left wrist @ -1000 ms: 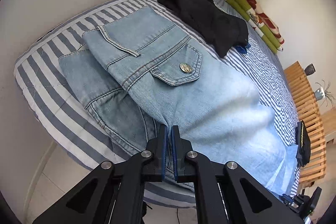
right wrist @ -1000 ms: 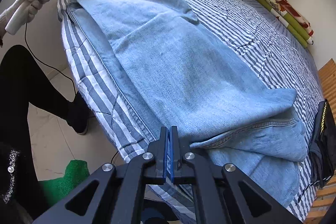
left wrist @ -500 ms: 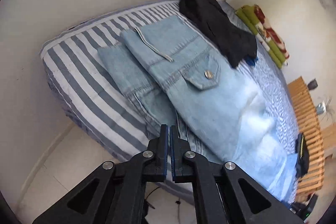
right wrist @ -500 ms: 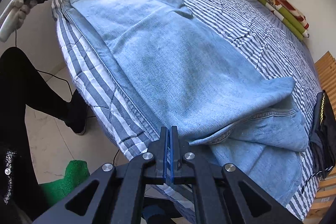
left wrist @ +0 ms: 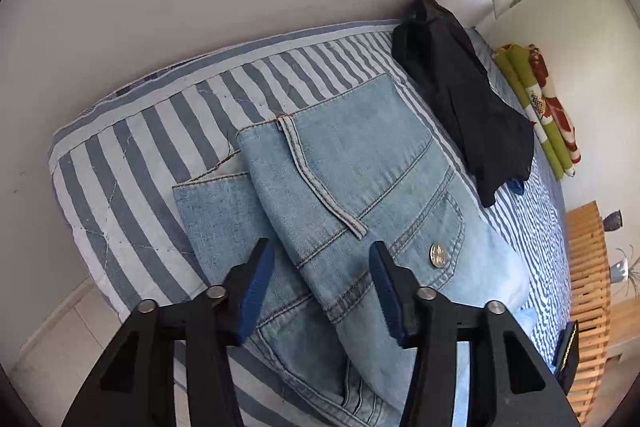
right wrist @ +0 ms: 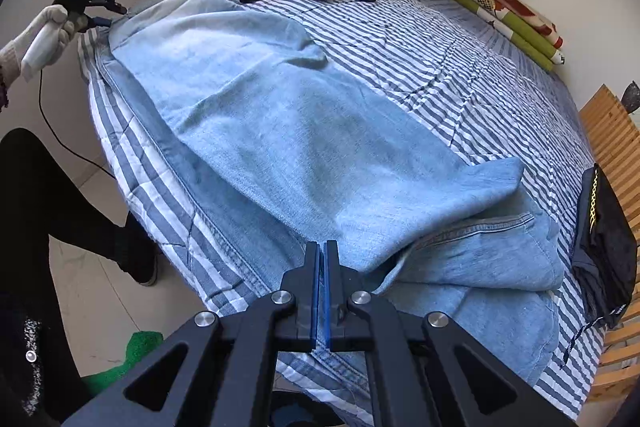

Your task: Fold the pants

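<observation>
The jeans [left wrist: 360, 179] lie halved lengthwise ahead of the spread left hand-held gripper [left wrist: 322, 283]; cross-folds remain. The right hand-held gripper [right wrist: 321, 287] is pressed together, empty.

A black jacket [left wrist: 460, 99] is dumped on the striped bed [left wrist: 160, 131], and a green blanket [right wrist: 500, 7] is folded by the wall.

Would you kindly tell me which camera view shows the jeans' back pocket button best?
The left wrist view: the metal button sits unobstructed on the jeans. The right wrist view shows only plain denim, no button.
</observation>
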Demonstrator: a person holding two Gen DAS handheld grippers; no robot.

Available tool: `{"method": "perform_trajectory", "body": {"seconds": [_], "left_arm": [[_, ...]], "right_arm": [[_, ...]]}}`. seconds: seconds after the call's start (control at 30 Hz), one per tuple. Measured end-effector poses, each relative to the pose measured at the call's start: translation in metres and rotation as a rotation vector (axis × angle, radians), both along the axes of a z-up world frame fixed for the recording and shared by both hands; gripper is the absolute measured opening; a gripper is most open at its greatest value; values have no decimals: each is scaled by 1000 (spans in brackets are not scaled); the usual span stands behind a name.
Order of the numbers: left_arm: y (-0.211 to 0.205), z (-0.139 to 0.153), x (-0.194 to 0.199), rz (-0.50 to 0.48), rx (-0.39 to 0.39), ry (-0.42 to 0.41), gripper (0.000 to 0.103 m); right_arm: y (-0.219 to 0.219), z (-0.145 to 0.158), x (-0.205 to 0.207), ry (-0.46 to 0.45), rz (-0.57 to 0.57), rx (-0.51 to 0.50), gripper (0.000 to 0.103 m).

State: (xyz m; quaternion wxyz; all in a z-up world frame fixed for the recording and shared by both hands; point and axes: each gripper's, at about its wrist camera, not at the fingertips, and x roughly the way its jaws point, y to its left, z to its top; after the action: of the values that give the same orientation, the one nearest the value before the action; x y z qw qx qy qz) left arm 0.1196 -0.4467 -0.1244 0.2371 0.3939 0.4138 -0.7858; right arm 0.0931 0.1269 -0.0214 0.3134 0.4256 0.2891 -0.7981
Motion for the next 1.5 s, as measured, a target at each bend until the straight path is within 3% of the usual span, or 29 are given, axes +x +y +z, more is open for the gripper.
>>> {"method": "perform_trajectory", "body": {"seconds": [0.13,0.23,0.3,0.4,0.47,0.6,0.73,0.83,0.9,0.97,1.07,1.13,1.37,1.4,1.43,1.47,1.5], "left_arm": [[-9,4,-18,21,-10,-13,6],[-7,21,-33,4,-66,0,6],[-5,45,-28,8,-92,55,5],[-3,72,-13,2,-99,125,5],[3,79,0,-6,-120,120,5],[8,67,41,14,-116,102,5],[-7,18,53,50,-18,26,5],[-4,7,45,50,-40,1,5],[0,7,36,39,-63,-11,5],[2,9,33,27,-70,-8,5],[3,13,31,13,-85,-12,5],[3,13,32,14,-81,-11,5],[3,14,36,12,-74,-13,5],[2,14,36,13,-69,-11,5],[1,14,36,13,-65,-9,5],[1,15,36,12,-65,-9,5],[1,16,36,11,-68,-8,5]], "right_arm": [[0,7,-7,26,-10,-4,1],[2,19,-12,72,-43,-12,0],[10,32,-18,88,-70,-40,0],[25,46,-25,60,-107,-97,0],[31,44,-23,37,-90,-95,0],[33,23,-12,2,-65,-56,0],[32,1,-14,-83,-58,-46,2],[42,-7,-34,-208,-178,-92,11],[58,-6,-45,-268,-279,-164,29],[76,-1,-52,-304,-370,-254,38],[95,2,-64,-399,-485,-403,42],[97,-3,-74,-450,-554,-438,46],[79,-41,-94,-590,-678,-412,46],[79,-48,-94,-625,-695,-413,42],[81,-52,-93,-647,-701,-431,33],[82,-53,-92,-663,-692,-455,17],[84,-51,-90,-668,-687,-480,12]]}}
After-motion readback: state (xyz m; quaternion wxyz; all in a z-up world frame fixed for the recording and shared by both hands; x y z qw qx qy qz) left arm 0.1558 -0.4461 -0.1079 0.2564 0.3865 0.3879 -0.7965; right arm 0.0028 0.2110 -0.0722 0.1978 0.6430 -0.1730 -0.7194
